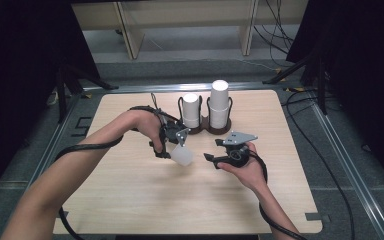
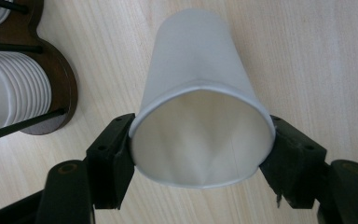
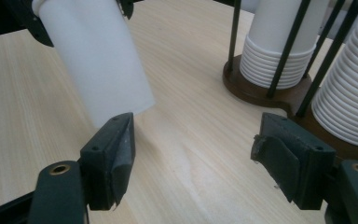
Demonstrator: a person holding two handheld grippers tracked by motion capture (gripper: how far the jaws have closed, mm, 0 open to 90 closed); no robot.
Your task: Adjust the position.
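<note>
Left tongs (image 2: 200, 158) clamped on paper cup (image 2: 198, 88) rim over counter (image 1: 130, 190); right tongs (image 3: 196, 154) apart, empty, probably just beside cup.

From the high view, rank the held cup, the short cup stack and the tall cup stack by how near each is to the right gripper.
1. Held cup: just left of the right gripper, clamped in the left gripper.
2. Tall stack: behind the right gripper, right side of the holder.
3. Short stack: farther left in the holder.
</note>
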